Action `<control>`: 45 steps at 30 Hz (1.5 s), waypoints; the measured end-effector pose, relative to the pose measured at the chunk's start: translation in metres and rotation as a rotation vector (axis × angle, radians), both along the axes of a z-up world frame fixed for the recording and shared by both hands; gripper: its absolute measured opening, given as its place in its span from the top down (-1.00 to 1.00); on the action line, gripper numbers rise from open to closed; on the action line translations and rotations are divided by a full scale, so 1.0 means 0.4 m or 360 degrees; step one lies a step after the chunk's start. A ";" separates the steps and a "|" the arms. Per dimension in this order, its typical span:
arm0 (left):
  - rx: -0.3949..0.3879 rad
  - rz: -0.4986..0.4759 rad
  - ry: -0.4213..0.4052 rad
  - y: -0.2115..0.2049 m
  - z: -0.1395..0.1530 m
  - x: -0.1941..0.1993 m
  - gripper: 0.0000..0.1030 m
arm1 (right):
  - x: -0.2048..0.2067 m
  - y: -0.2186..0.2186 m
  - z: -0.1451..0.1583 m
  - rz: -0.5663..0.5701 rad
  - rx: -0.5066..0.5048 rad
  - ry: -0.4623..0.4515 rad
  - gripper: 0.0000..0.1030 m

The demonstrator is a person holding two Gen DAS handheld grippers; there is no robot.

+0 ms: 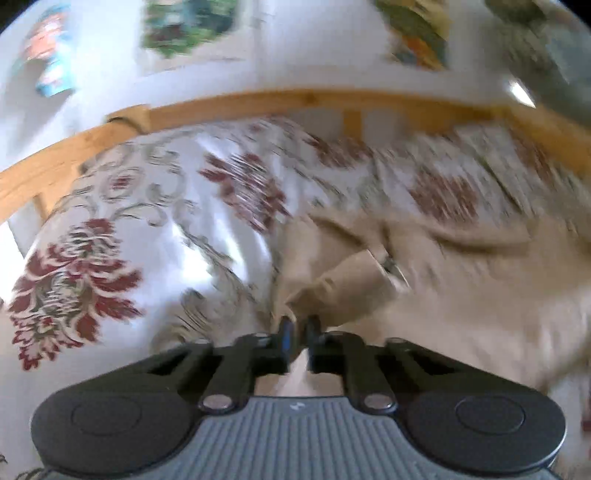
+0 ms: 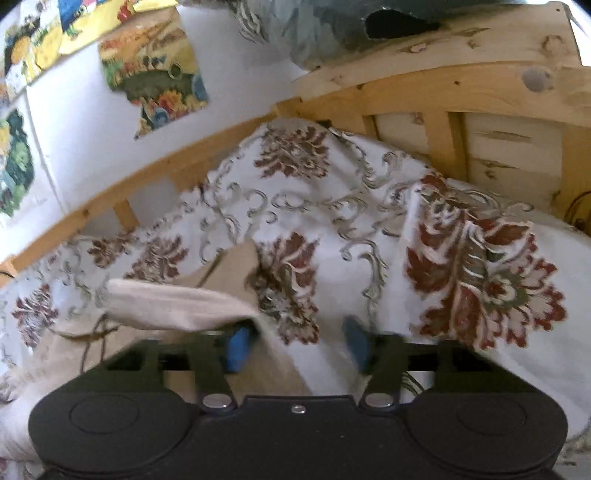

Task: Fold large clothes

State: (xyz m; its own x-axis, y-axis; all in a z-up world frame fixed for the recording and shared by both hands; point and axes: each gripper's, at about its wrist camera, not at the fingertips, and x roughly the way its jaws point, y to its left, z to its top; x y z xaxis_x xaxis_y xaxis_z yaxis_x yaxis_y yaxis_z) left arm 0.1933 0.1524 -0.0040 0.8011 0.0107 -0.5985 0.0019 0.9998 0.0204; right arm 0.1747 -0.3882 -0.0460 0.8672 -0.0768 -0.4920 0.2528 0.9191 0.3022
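A beige garment (image 1: pixel 424 302) lies on a bed with a white floral cover (image 1: pixel 122 229); the left wrist view is blurred. My left gripper (image 1: pixel 299 330) is shut on a fold of the beige garment. In the right wrist view the beige garment (image 2: pixel 173 302) lies at the lower left, one fold draped over the left fingertip (image 2: pixel 238 347). My right gripper (image 2: pixel 295 345) is open, its fingers resting just above the floral cover (image 2: pixel 332 266), with nothing between them.
A wooden bed frame rail (image 1: pixel 258 105) runs along the white wall behind the bed. A wooden headboard (image 2: pixel 480 122) stands at the right, with a grey-blue cloth (image 2: pixel 314 33) on top. Colourful pictures (image 2: pixel 155 70) hang on the wall.
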 end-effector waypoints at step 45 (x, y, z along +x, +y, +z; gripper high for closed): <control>-0.0039 0.0290 0.0344 0.029 -0.125 0.076 0.80 | -0.012 0.063 -0.043 -0.0095 0.0081 0.0395 0.94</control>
